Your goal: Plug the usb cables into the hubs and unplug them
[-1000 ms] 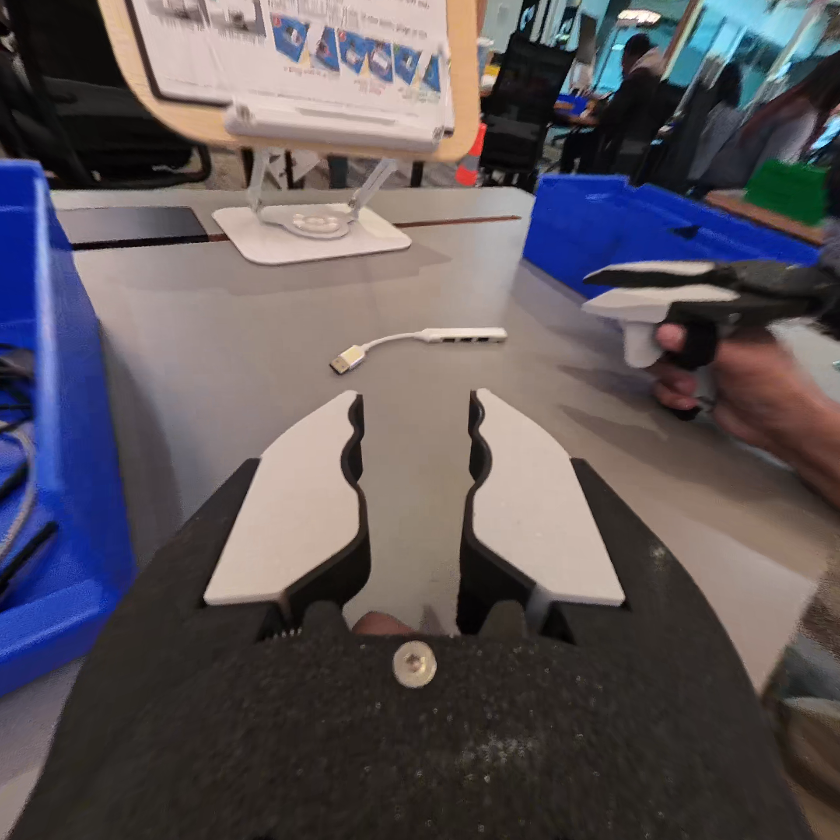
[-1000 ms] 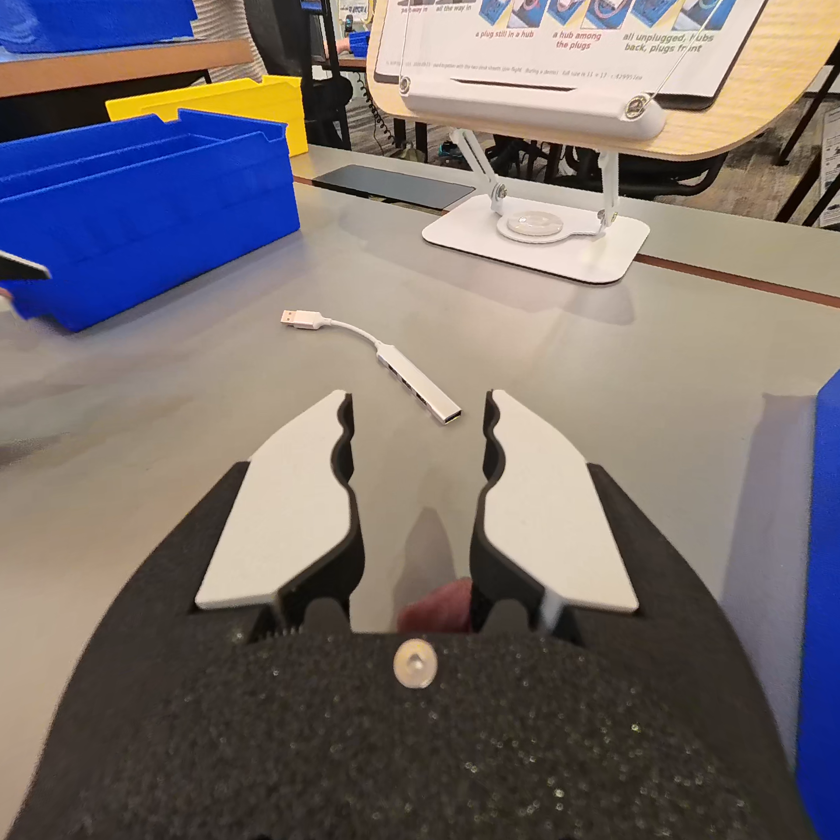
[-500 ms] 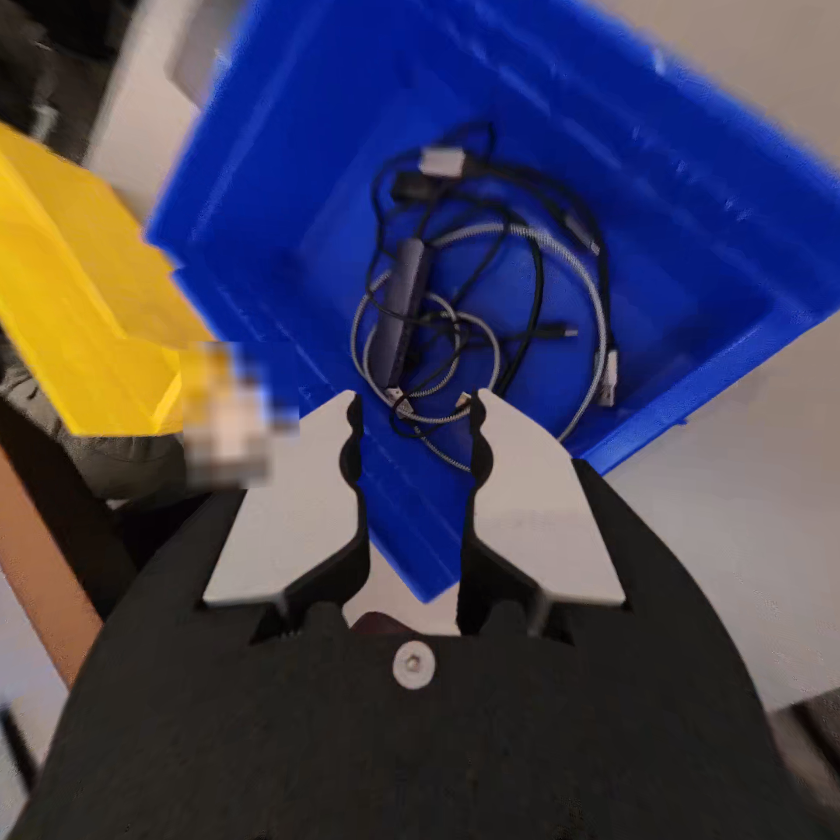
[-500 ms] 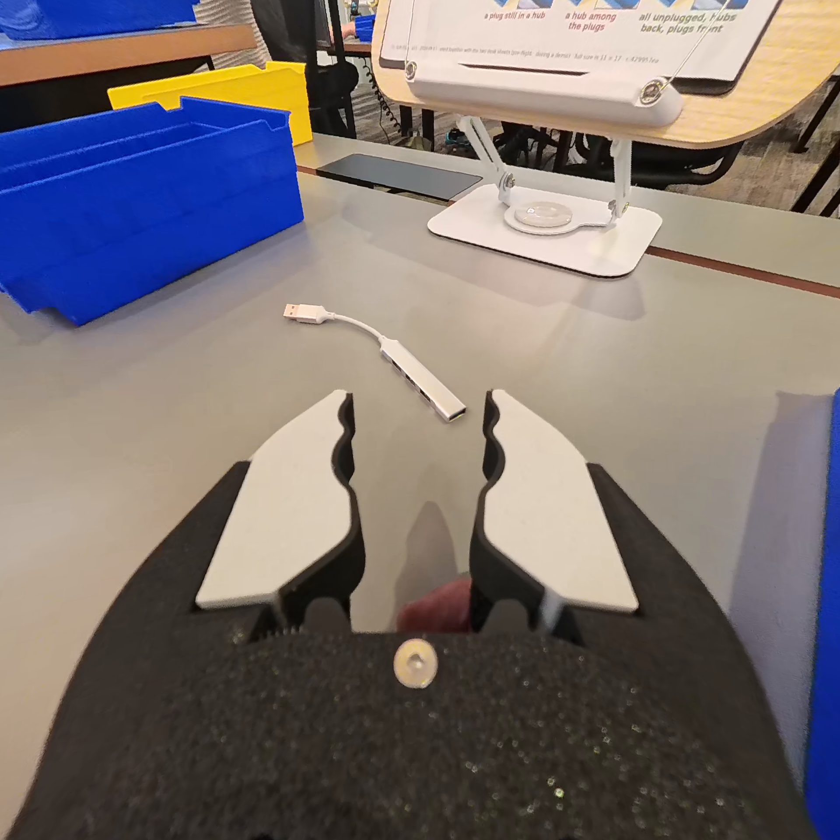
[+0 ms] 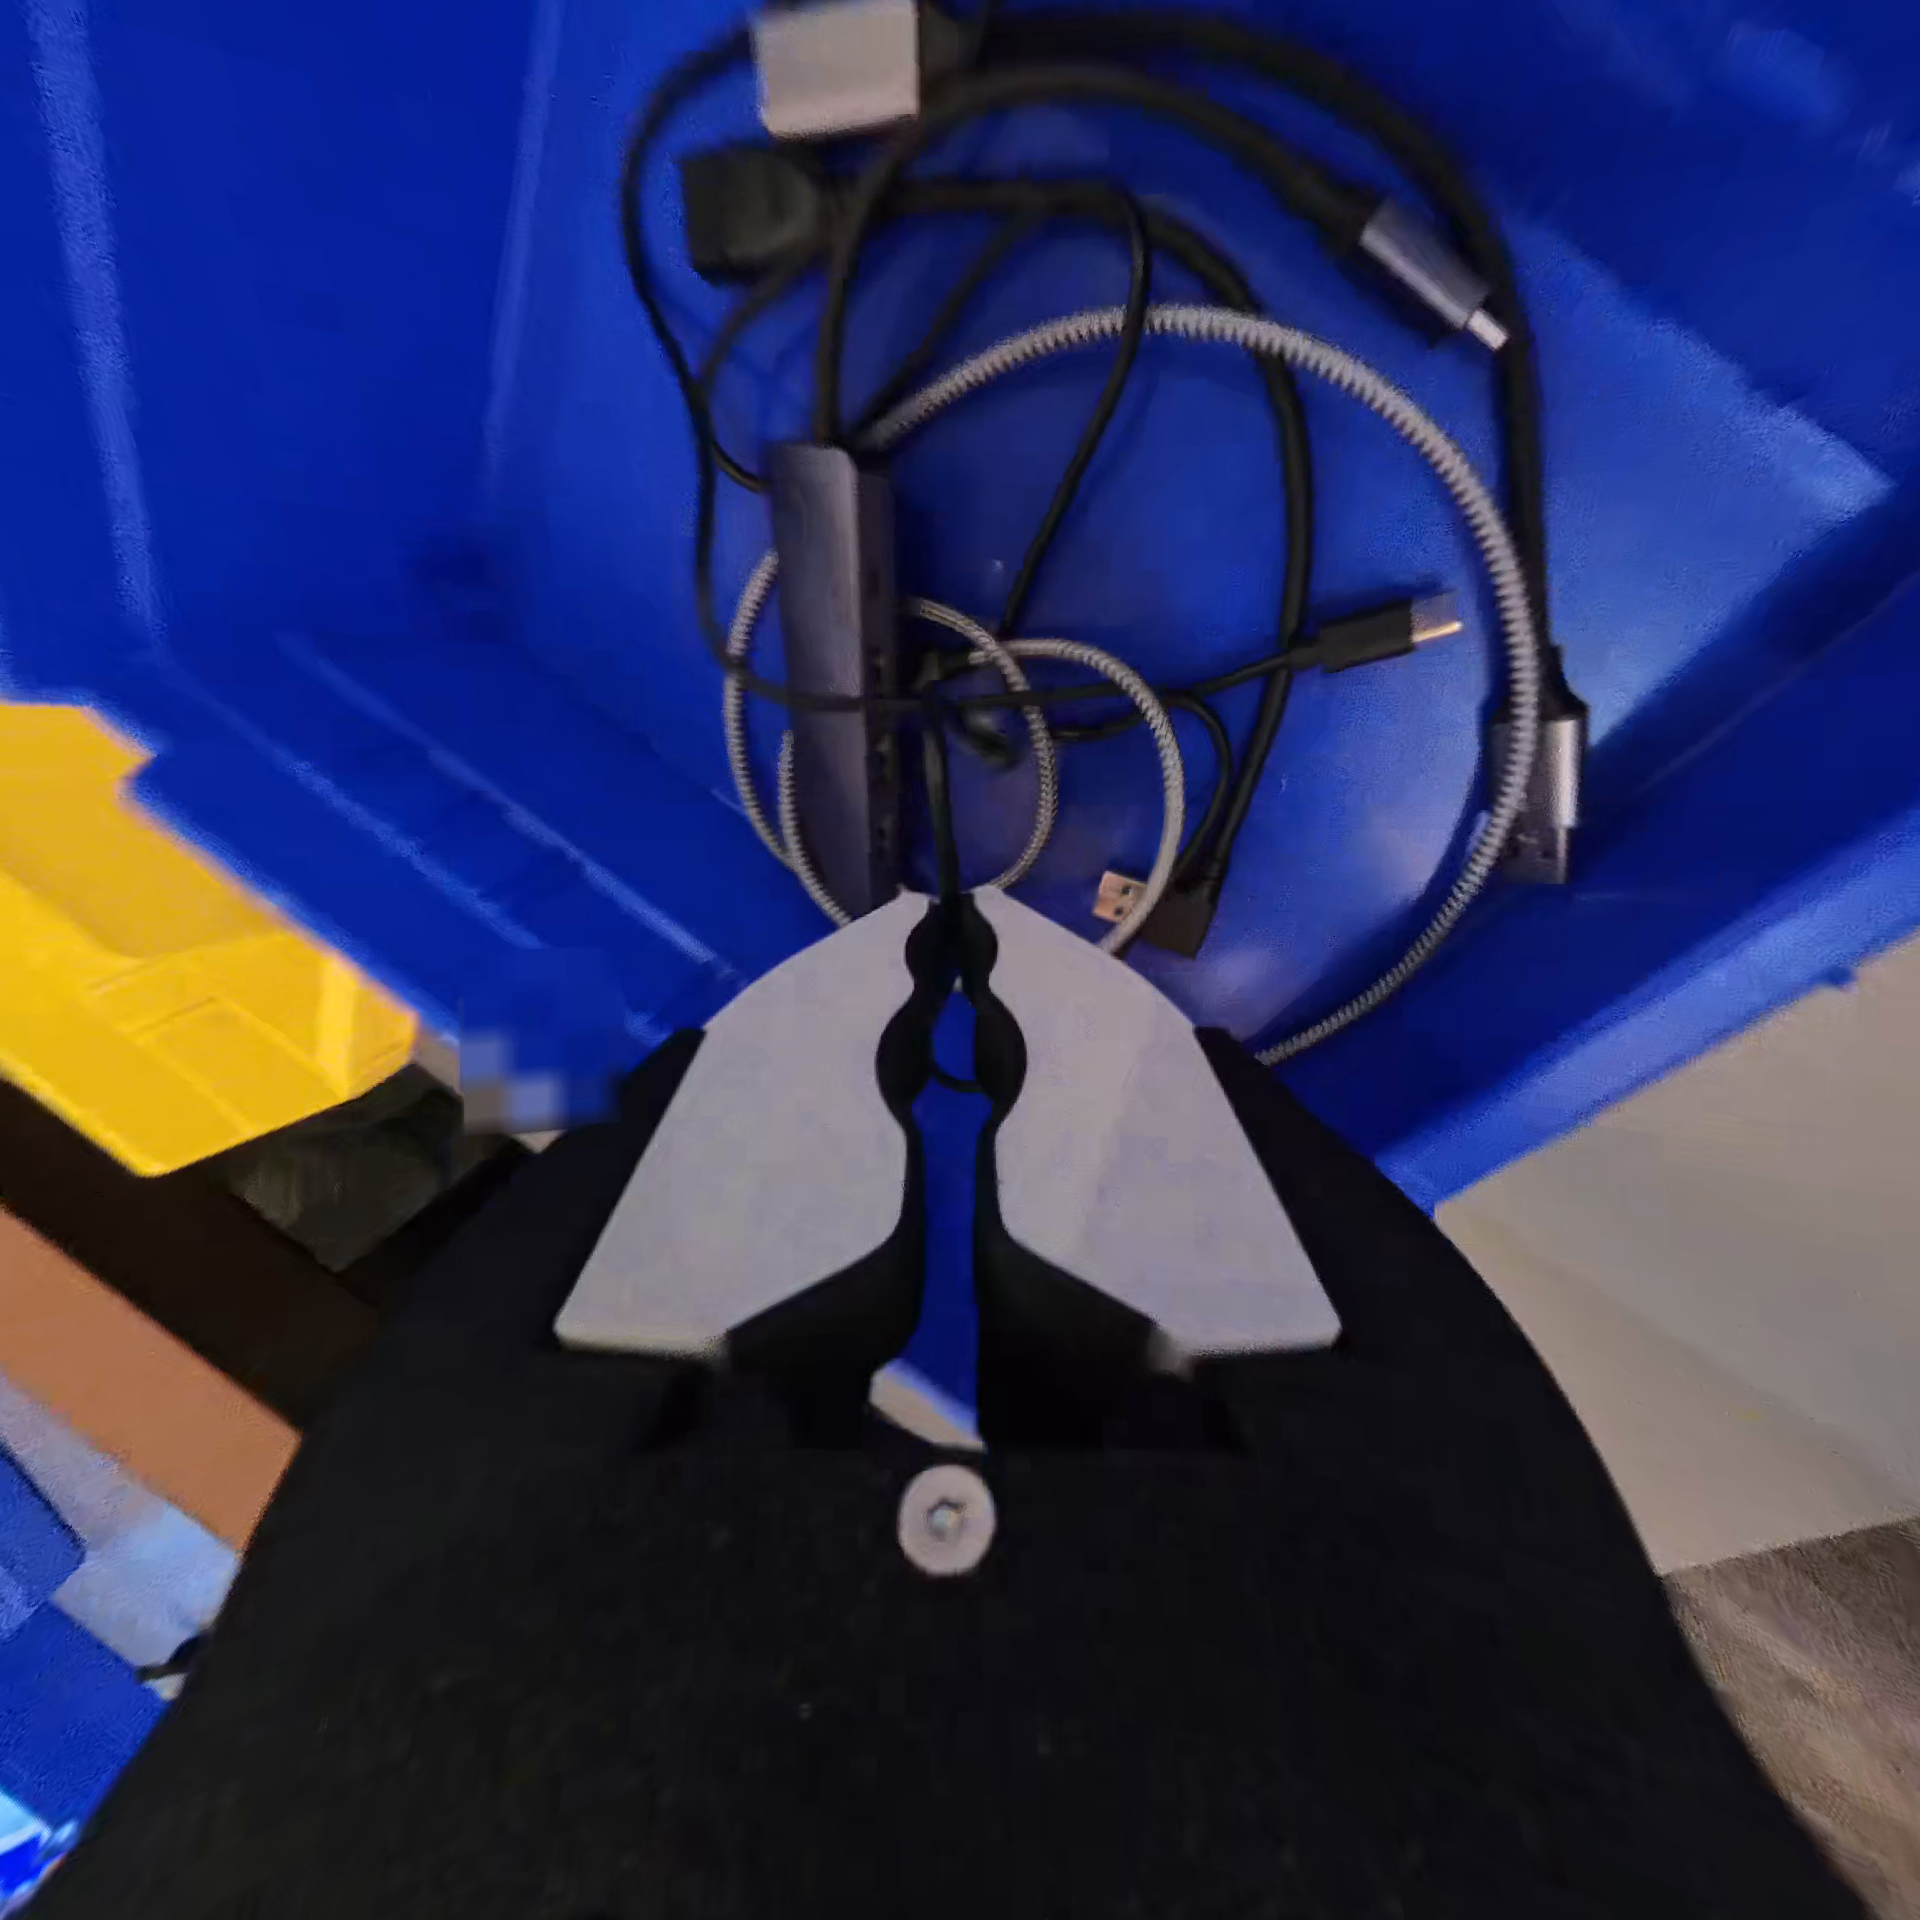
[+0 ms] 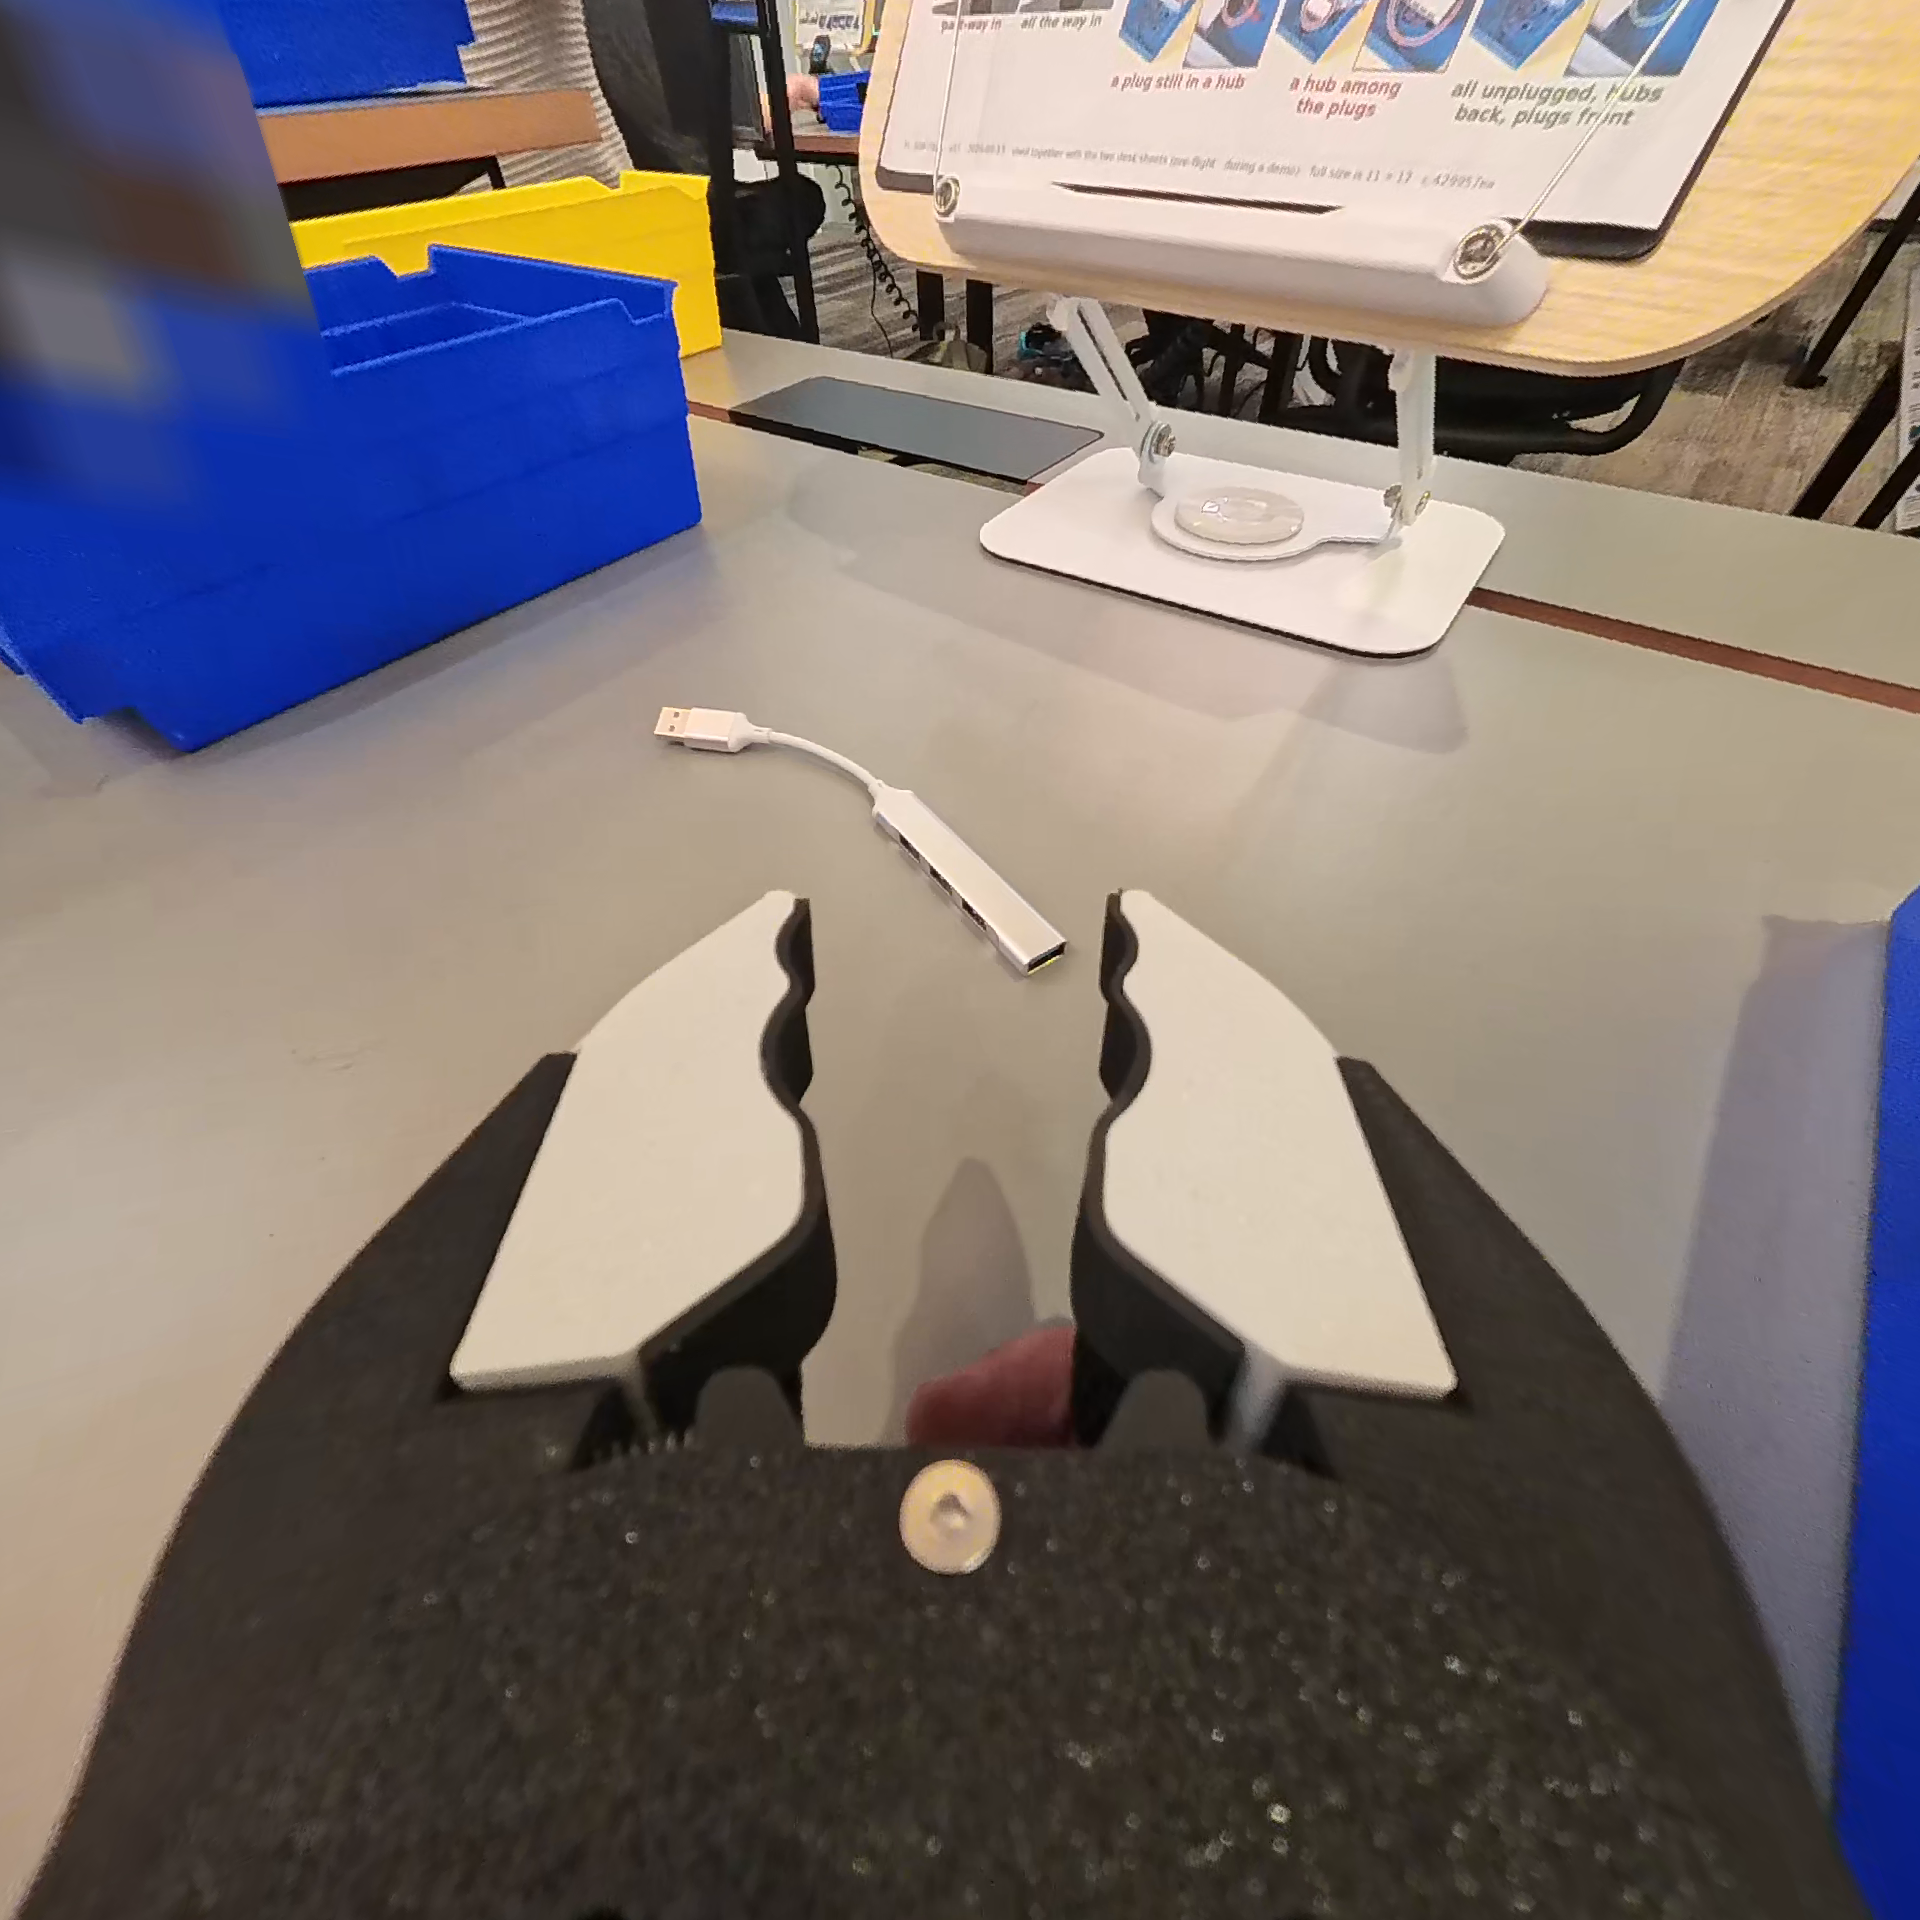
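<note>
In the left wrist view my left gripper (image 5: 948, 914) is inside a blue bin (image 5: 312, 416), shut on a thin black cable (image 5: 940, 800) that runs up from the fingertips into a tangle. The tangle holds a dark grey hub (image 5: 831, 623), a braided grey cable (image 5: 1455, 468) and several black cables with plugs. In the right wrist view my right gripper (image 6: 956, 925) is open and empty above the grey table (image 6: 416, 987). A silver hub (image 6: 966, 894) with a short white lead and USB plug (image 6: 701, 727) lies just beyond its fingertips.
A blue bin (image 6: 364, 520) stands at the table's left with a yellow bin (image 6: 582, 223) behind it. A white stand (image 6: 1247, 540) carrying a wooden board with a sheet is at the back. Another blue bin's edge (image 6: 1886, 1351) is at the right. The grippers' ends are close to 45 cm from one another.
My left gripper swung from the table over the blue bin, went down into it and shut on the thin black cable. My right gripper stayed open and nearly still.
</note>
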Tool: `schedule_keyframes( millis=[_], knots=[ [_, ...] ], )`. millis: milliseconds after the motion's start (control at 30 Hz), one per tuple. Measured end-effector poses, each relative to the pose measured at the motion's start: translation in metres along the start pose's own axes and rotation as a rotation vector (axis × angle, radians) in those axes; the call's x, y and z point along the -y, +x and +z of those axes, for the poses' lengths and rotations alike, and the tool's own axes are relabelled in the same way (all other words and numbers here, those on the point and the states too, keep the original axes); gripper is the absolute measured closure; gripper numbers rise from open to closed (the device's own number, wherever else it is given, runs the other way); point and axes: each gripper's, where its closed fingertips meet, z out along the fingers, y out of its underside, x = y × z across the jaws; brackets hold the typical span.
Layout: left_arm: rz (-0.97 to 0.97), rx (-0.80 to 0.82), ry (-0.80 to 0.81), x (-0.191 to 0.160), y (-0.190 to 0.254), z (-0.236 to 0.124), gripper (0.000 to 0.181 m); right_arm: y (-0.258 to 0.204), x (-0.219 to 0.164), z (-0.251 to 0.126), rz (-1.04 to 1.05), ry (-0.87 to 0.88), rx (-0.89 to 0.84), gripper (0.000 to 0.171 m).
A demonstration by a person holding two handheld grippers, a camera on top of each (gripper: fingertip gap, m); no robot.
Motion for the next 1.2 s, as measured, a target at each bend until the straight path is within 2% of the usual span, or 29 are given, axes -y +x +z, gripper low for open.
schedule_keyframes(
  millis=[133, 267, 367, 533, 633, 733, 800, 867, 933, 1033, 1167, 1200],
  knots=[
    [0.018, 0.098, 0.149, 0.007, -0.017, -0.072, 0.179, 0.0, 0.0, 0.0, 0.005, -0.003, 0.003, 0.118],
    [0.054, 0.273, 0.327, 0.018, -0.033, -0.171, 0.179, 0.001, 0.0, 0.0, 0.007, -0.003, 0.002, 0.118],
    [0.102, 0.395, 0.414, 0.026, -0.03, -0.239, 0.179, 0.001, 0.0, 0.0, 0.003, -0.002, -0.001, 0.119],
    [0.233, 0.611, 0.482, 0.038, -0.011, -0.333, 0.179, 0.001, 0.001, -0.001, 0.002, 0.012, -0.01, 0.12],
    [0.288, 0.607, 0.606, 0.052, 0.018, -0.389, 0.179, 0.002, 0.002, -0.002, 0.004, 0.02, -0.015, 0.12],
    [0.347, 0.558, 0.719, 0.067, 0.05, -0.426, 0.179, 0.002, 0.002, -0.002, 0.008, 0.021, -0.015, 0.121],
    [0.389, 0.465, 0.814, 0.077, 0.078, -0.439, 0.179, 0.002, 0.002, -0.002, 0.01, 0.02, -0.012, 0.12],
    [0.43, 0.305, 0.939, 0.087, 0.117, -0.448, 0.179, 0.003, 0.002, -0.002, 0.012, 0.02, -0.011, 0.12],
    [0.463, 0.177, 1.004, 0.097, 0.148, -0.437, 0.179, 0.003, 0.003, -0.002, 0.014, 0.022, -0.01, 0.12],
    [0.471, 0.26, 0.92, 0.118, 0.156, -0.383, 0.179, 0.002, 0.003, -0.002, 0.014, 0.023, -0.008, 0.12],
    [0.454, 0.232, 0.879, 0.163, 0.18, -0.298, 0.179, 0.002, 0.003, -0.002, 0.011, 0.025, -0.01, 0.12],
    [0.454, 0.28, 0.855, 0.175, 0.181, -0.277, 0.179, 0.002, 0.003, -0.002, 0.011, 0.024, -0.01, 0.12]
  ],
)
